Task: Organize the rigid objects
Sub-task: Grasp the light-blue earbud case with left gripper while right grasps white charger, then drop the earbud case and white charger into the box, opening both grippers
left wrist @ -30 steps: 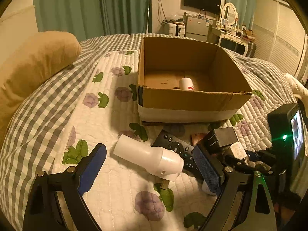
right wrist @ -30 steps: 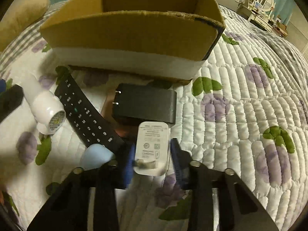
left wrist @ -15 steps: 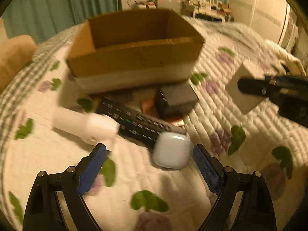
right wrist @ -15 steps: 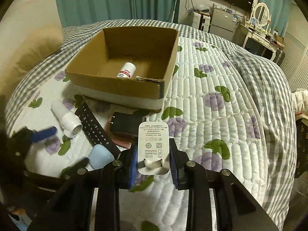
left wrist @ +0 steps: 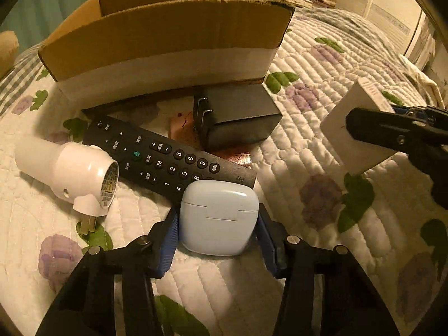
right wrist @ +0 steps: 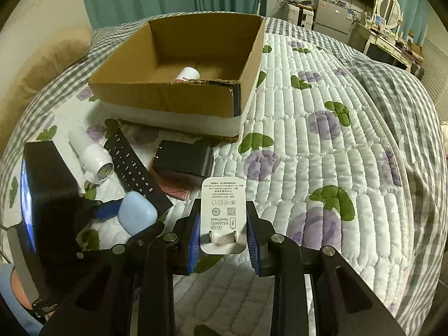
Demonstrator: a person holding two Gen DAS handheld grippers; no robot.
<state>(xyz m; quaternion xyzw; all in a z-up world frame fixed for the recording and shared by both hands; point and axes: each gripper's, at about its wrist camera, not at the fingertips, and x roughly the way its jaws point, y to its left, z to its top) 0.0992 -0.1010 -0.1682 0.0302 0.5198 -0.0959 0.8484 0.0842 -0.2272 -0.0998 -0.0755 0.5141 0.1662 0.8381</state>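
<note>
My left gripper [left wrist: 218, 224] is shut on a pale blue earbud case [left wrist: 218, 218] that rests on the quilt; the case also shows in the right wrist view [right wrist: 136, 216]. My right gripper [right wrist: 223, 228] is shut on a white charger [right wrist: 223, 218] and holds it above the quilt; the charger also shows in the left wrist view [left wrist: 355, 128]. A black remote [left wrist: 168, 156], a white plug-in device [left wrist: 72, 168] and a black power adapter [left wrist: 238, 117] lie in front of the cardboard box [left wrist: 168, 36]. A white bottle [right wrist: 187, 74] lies inside the box [right wrist: 173, 98].
A brown leather item [left wrist: 182, 131] lies under the adapter. A tan pillow [right wrist: 47, 64] sits left of the box. The quilted bed [right wrist: 322, 154] stretches to the right. Furniture stands at the back of the room.
My left gripper moved down to the earbud case and closed on it. My right gripper lifted the white charger off the quilt and holds it higher.
</note>
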